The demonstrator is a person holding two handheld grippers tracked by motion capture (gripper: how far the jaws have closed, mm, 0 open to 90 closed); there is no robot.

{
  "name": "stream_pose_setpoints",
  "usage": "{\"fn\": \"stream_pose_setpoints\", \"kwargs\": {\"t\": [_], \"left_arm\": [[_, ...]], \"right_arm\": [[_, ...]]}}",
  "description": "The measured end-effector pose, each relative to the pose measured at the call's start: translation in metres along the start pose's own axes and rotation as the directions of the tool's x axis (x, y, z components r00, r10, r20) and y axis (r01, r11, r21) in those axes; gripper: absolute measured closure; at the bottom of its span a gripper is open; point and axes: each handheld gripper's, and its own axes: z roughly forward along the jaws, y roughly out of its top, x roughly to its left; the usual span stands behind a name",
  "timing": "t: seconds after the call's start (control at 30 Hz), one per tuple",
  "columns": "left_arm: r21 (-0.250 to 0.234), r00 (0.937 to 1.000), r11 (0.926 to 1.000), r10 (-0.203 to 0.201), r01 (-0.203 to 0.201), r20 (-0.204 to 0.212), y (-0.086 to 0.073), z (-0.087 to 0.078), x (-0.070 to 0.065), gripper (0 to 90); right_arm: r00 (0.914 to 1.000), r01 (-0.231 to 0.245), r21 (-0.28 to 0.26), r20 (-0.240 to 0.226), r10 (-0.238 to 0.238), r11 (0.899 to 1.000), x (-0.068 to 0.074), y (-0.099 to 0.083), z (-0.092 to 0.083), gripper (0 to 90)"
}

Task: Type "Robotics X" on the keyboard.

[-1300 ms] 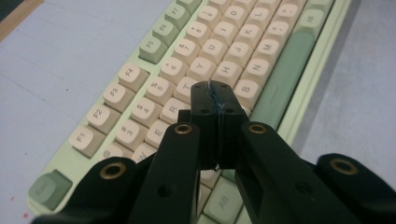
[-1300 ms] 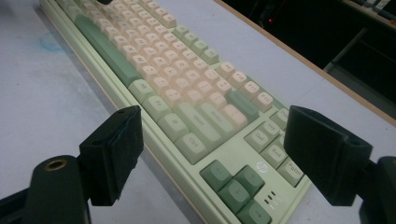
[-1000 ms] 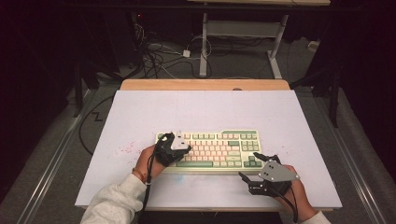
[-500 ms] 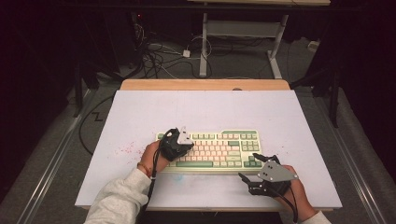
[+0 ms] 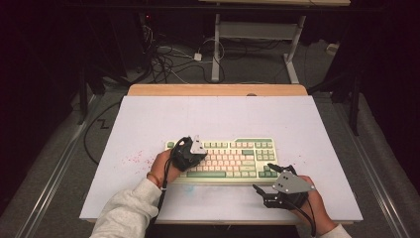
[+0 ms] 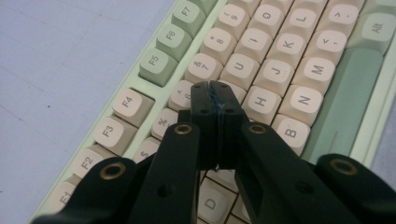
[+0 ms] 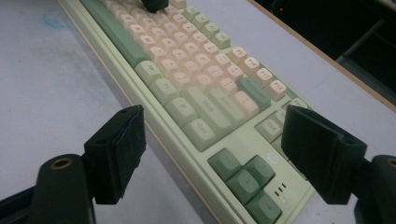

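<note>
Two handheld grippers work at a green and cream mechanical keyboard (image 5: 228, 159) that lies on a white worktop (image 5: 218, 116), near the front edge and a little right of centre. On the left, the left gripper (image 5: 190, 152) is over the left end of the keyboard, held by a hand in a pale grey sleeve (image 5: 126, 213). In the left gripper view its black fingers (image 6: 205, 105) are pressed together with nothing between them, their tips just above the cream keys near the 6, Y and H caps; whether they touch a key cannot be told. On the right, the right gripper (image 5: 262, 179) hovers at the keyboard's near right corner, beside the arrow keys (image 7: 247, 179). In the right gripper view its fingers (image 7: 116, 149) stand wide apart, holding nothing, with the keyboard's right end showing between them. Faint red specks (image 5: 136, 158) mark the worktop left of the keyboard.
</note>
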Motion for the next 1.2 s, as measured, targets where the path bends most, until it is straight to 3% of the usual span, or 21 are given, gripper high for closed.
{"fn": "stream_pose_setpoints", "kwargs": {"t": [0.33,0.7,0.83,0.97,1.03,1.13,1.17,1.2], "left_arm": [[-0.015,0.9999,0.9998,0.011,-0.011,-0.008,0.000,-0.005,-0.001,86.8],[-0.063,0.9993,0.9974,0.033,-0.034,-0.019,-0.002,-0.017,-0.004,83.6],[-0.093,0.9987,0.9948,0.038,-0.041,-0.032,-0.004,-0.022,-0.006,75.3],[-0.114,0.9981,0.9919,0.053,-0.056,-0.032,-0.006,-0.026,-0.008,54.8],[-0.123,0.9981,0.9910,0.050,-0.054,-0.037,-0.009,-0.027,-0.008,49.2],[-0.138,0.9959,0.9890,0.042,-0.053,-0.079,-0.014,-0.031,-0.009,42.1],[-0.142,0.9952,0.9886,0.036,-0.049,-0.091,-0.016,-0.031,-0.009,32.6],[-0.140,0.9952,0.9890,0.035,-0.048,-0.091,-0.018,-0.032,-0.009,31.9]], "right_arm": [[1.0000,0.000,-0.001,0.002,0.000,1.000,-0.001,0.000,-0.001,22.7],[1.0000,-0.004,0.002,-0.004,0.004,1.000,-0.001,0.000,0.000,23.0],[1.0000,-0.006,0.005,-0.007,0.006,1.000,-0.001,-0.001,0.000,23.0],[0.9999,-0.009,0.005,-0.006,0.009,1.000,-0.001,-0.001,0.000,23.0],[0.9999,-0.008,0.006,-0.006,0.009,1.000,-0.001,-0.001,0.000,23.0],[0.9999,-0.010,0.009,0.001,0.010,1.000,-0.002,-0.001,0.000,23.0],[0.9999,-0.014,0.007,0.001,0.014,1.000,-0.003,-0.001,0.000,23.0],[0.9998,-0.018,0.008,0.003,0.018,1.000,-0.004,-0.002,0.000,23.0]]}}
